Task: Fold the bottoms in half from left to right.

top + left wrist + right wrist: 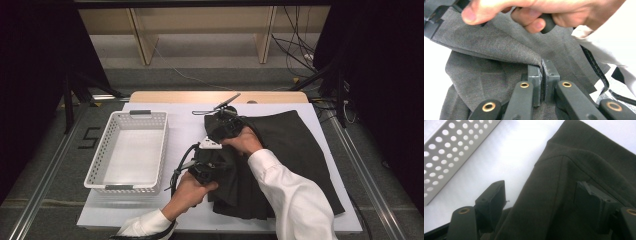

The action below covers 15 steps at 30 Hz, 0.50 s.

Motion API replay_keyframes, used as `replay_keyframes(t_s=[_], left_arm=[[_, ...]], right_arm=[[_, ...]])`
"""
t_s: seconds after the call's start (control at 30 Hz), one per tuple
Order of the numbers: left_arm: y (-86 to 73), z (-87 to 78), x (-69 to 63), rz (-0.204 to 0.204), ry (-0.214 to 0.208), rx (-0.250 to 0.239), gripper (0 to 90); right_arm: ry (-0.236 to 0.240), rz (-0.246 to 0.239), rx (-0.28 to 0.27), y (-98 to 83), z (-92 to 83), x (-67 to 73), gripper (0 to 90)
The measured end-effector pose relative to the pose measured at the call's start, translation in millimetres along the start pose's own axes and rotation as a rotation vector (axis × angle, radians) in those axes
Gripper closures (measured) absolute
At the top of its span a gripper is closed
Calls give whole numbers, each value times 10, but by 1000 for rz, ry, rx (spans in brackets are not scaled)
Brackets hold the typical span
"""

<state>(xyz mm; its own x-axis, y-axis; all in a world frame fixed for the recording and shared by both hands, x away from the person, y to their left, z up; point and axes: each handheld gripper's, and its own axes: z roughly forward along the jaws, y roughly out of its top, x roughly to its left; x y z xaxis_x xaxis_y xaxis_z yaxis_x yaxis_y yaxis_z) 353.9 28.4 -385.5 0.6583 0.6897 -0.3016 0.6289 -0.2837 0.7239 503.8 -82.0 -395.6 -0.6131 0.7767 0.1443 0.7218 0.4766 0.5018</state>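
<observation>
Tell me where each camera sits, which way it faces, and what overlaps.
High view: above the table's near side, looking forward and down at the skirt, basket and both forearms.
Left gripper view: on the left gripper, shut on a skirt fold; right hand above.
Right gripper view: on the right gripper, open astride a skirt edge, basket beyond.
All share the skirt.

The skirt (295, 150) is matt, finely woven dark grey cloth. The basket (129, 150) is smooth white perforated plastic. The table (180, 130) has a smooth, matt white top.
</observation>
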Motion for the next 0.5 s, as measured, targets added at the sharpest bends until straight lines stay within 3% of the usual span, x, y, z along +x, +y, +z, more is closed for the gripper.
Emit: replay_keyframes(t_s=[0.3,0.5], left_arm=[[5,-7,3,-6,-5,-4,861],[4,-9,6,-5,-3,-7,861]], right_arm=[[-20,8,33,116,144,0,288],[-67,-3,65,153,207,27,415]])
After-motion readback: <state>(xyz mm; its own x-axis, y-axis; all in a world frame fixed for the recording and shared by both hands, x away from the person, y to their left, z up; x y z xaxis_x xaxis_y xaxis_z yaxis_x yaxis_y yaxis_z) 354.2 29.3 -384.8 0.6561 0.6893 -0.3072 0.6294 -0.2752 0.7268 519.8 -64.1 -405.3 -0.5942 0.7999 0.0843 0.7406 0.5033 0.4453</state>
